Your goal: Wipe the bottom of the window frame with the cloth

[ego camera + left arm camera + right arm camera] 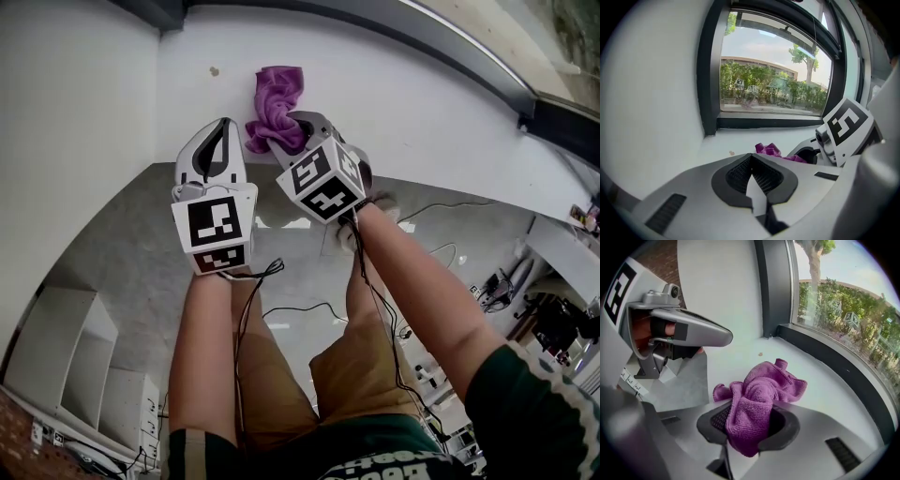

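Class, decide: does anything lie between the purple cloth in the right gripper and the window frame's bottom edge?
Nothing visible does. The right gripper holds the purple cloth, and bare white sill runs from it to the dark bottom frame.

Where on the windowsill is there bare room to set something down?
Bare sill lies between the cloth and the dark window frame, and toward the corner by the speck. Crowded at the near edge: right tool gripping cloth, left tool alongside.

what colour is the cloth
Purple cloth, clearest in the right gripper view.
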Demonstrator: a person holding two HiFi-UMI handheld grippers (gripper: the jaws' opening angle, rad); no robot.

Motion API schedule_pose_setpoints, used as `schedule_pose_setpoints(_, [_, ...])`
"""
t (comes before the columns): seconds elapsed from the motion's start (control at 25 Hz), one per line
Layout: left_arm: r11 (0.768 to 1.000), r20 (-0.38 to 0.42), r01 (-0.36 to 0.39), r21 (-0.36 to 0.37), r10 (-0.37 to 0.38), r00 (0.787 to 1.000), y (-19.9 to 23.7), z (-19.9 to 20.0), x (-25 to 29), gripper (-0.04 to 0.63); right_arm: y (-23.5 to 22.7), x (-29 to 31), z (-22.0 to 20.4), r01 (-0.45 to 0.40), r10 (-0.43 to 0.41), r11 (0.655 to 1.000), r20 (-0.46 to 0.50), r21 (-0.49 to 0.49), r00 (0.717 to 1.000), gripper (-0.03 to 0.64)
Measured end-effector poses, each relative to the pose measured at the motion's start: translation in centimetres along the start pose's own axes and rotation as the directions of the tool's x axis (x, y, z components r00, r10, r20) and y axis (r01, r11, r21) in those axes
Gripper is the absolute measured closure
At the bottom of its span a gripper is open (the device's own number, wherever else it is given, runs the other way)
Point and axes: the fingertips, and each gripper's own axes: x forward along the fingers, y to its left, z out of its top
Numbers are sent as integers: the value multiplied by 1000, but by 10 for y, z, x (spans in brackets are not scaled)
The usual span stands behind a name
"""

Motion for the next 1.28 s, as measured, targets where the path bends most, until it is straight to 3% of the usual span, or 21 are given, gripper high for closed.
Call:
schedule_pose_setpoints(0.68, [998, -7, -58, 10, 58, 998, 60, 0, -26, 586, 31, 42, 65, -65, 66, 998, 39, -22, 997, 488])
schedule_pose_setpoints(1.28, [995, -24, -98, -30, 98, 995, 75, -4, -41, 586, 48, 65, 104, -124, 129, 990, 65, -69, 990, 488])
